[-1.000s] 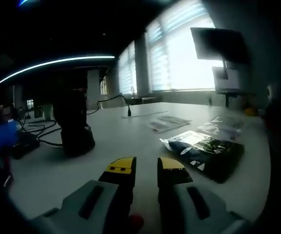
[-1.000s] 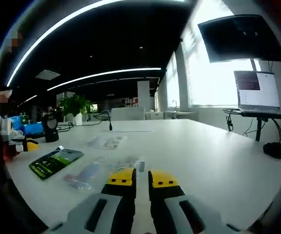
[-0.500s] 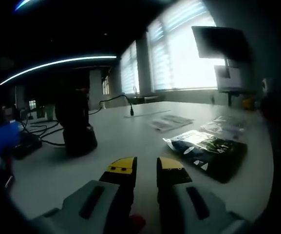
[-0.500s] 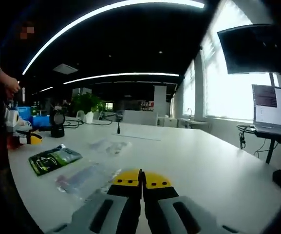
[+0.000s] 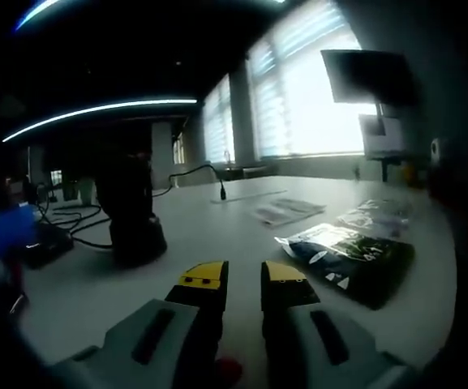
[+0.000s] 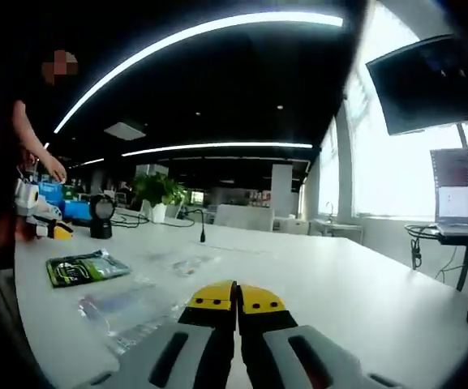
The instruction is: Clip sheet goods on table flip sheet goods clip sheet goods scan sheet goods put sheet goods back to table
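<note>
In the right gripper view my right gripper point(image 6: 236, 297) is shut, its yellow tips pressed together over the near corner of a clear sheet packet point(image 6: 128, 312) that lies low on the white table point(image 6: 339, 284). Further left lie a dark green packet point(image 6: 83, 267) and another clear packet point(image 6: 186, 262). In the left gripper view my left gripper point(image 5: 244, 280) hangs open just above the table, with nothing between its jaws. The dark green packet point(image 5: 351, 255) lies to its right, with clear packets point(image 5: 286, 209) behind it.
A black scanner stand point(image 5: 132, 217) with cables stands ahead left of the left gripper, and it is seen small in the right gripper view point(image 6: 100, 215). A person's arm point(image 6: 32, 146) reaches in at far left. A laptop point(image 6: 461, 186) and monitor point(image 6: 428, 81) stand right.
The right gripper's jaws went from slightly apart to shut at the clear packet's corner, and that view tilted up a little. The left gripper stayed open and hardly moved.
</note>
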Motion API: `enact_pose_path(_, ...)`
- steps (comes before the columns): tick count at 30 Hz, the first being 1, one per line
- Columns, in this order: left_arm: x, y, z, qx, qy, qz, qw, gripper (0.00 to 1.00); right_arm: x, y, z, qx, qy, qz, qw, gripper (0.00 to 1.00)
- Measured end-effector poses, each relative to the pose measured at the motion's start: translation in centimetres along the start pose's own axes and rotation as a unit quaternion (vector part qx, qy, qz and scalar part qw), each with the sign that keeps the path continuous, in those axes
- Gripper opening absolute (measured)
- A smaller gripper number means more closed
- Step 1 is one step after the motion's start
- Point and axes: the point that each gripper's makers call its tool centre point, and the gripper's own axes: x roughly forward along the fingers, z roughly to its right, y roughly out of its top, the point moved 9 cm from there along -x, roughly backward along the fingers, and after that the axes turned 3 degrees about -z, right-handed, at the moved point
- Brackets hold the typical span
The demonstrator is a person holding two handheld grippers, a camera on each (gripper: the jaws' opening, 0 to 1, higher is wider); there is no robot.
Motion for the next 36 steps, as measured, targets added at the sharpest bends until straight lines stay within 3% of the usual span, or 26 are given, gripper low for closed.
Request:
enact_pose_path(2,0.0,0.0,0.0,0.004,0.001,0.001,1.0000,0.09,0.0,0.0,-0.1,-0.004,0.006,-0.006,1.0000,0.00)
enact_pose_path(3,0.0,0.1,0.0,0.007,0.002,0.003,1.0000,0.09,-0.1,-0.2,-0.4,0.011,0.028,-0.016,0.9994,0.00)
enact_pose_path(5,0.0,0.1,0.0,0.007,-0.001,0.004,1.0000,0.09,-0.2,-0.4,-0.9,0.028,0.058,-0.004,0.9979,0.00)
enact_pose_path(8,-0.1,0.1,0.0,0.008,-0.002,0.006,0.9999,0.09,-0.1,-1.0,-1.0,-0.029,0.057,-0.015,0.9978,0.00)
enact_pose_path(13,0.0,0.1,0.0,0.015,-0.003,0.004,0.9999,0.09,0.1,-1.8,-1.5,-0.040,0.082,-0.032,0.9953,0.00)
enact_pose_path(16,-0.1,0.1,0.1,0.018,-0.005,0.007,0.9998,0.09,0.0,-1.9,-1.1,-0.033,0.073,-0.030,0.9963,0.00)
enact_pose_path(17,-0.1,0.1,0.1,0.018,-0.005,0.008,0.9998,0.09,-0.1,-1.8,-1.0,-0.005,0.075,-0.018,0.9970,0.00)
enact_pose_path(19,-0.1,0.2,0.1,0.017,-0.005,0.010,0.9998,0.09,-0.2,-1.8,-0.7,0.004,0.074,-0.019,0.9971,0.00)
enact_pose_path(24,-0.1,0.1,0.1,0.019,-0.007,0.008,0.9998,0.09,0.1,-2.0,-1.3,-0.032,0.078,-0.022,0.9962,0.00)
enact_pose_path(36,-0.1,0.1,0.1,0.028,-0.004,0.006,0.9996,0.09,0.1,-2.1,-1.5,-0.040,0.079,-0.026,0.9958,0.00)
